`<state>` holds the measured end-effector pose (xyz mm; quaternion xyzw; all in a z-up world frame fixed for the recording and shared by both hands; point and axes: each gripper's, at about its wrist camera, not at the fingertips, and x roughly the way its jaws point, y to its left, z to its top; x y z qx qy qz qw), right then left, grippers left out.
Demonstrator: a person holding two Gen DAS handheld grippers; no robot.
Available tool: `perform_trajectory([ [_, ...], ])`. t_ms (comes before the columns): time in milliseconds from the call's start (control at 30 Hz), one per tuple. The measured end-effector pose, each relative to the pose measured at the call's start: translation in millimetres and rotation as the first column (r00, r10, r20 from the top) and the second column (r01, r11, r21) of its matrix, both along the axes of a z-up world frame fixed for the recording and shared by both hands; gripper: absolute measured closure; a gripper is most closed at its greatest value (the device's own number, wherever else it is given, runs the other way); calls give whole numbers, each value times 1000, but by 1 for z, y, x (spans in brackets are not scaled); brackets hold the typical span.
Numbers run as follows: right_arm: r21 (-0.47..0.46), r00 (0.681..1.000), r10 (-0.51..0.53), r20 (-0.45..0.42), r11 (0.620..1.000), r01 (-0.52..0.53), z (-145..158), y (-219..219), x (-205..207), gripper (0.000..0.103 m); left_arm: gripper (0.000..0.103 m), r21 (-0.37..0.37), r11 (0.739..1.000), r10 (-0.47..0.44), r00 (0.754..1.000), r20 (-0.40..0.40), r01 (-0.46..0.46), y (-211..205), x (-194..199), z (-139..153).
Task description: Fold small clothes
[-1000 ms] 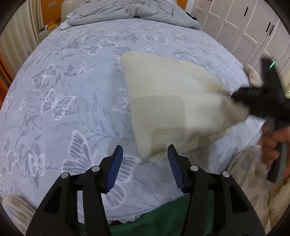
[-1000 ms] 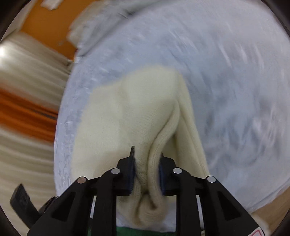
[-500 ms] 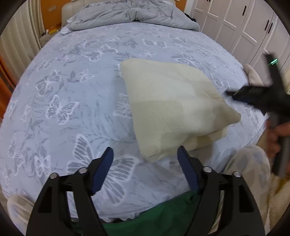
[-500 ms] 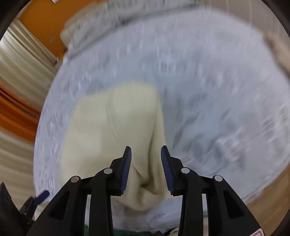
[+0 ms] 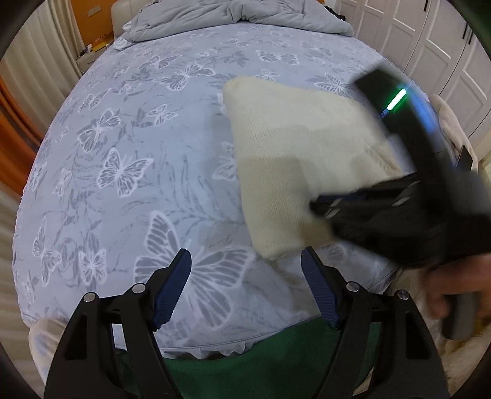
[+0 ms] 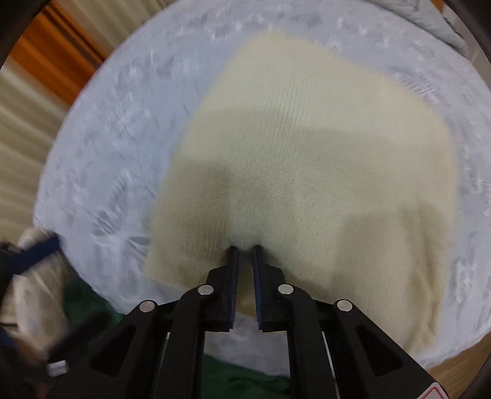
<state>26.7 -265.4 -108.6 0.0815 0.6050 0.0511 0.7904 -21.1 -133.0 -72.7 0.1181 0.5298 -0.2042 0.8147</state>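
Note:
A folded cream knit garment (image 5: 288,159) lies on the butterfly-print bed sheet (image 5: 129,172), near the bed's front right edge. My left gripper (image 5: 245,264) is open and empty, hovering just before the garment's near corner. My right gripper (image 6: 244,249) has its jaws almost together, its tips resting on the top of the garment (image 6: 307,147); no fabric shows between them. In the left wrist view the right gripper (image 5: 319,207) reaches in from the right over the garment, blurred by motion.
A crumpled grey duvet (image 5: 233,15) lies at the far end of the bed. White wardrobe doors (image 5: 445,46) stand to the right. Curtains and an orange wall are on the left. My green clothing (image 5: 260,362) is at the bed's front edge.
My right gripper let go of the garment's folded edge, swung over the garment and closed its jaws near its top surface. My left gripper opened wider and stayed in front.

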Motion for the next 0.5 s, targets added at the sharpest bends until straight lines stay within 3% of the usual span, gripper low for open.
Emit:
perform_trajectory([
  [67, 27, 993, -73, 98, 997, 70, 37, -14, -12, 95, 31, 1, 1000, -3, 1000, -3, 3, 0, 0, -2],
  [133, 25, 980, -131, 149, 991, 128, 52, -32, -23, 95, 31, -2, 1000, -3, 1000, -18, 3, -1, 1, -5],
  [200, 9, 976, -188, 108, 982, 188, 42, -53, -28, 96, 31, -5, 1000, -1, 1000, -27, 1, -2, 2, -8],
  [300, -60, 975, -207, -81, 977, 202, -32, -69, -24, 103, 31, -3, 1000, -5, 1000, -25, 5, -3, 0, -9],
  [333, -52, 974, -203, -99, 979, 199, -49, -71, -24, 103, 31, -1, 1000, -2, 1000, -27, 2, -4, 0, -9],
  [433, -41, 973, -222, -58, 975, 219, -26, -68, -24, 101, 31, 20, 1000, -1, 1000, -13, 1, -3, 0, -8],
  [500, 18, 971, -239, 8, 971, 239, 1, -70, -26, 99, 31, 28, 1000, 4, 1000, -8, -3, -3, 1, -8],
])
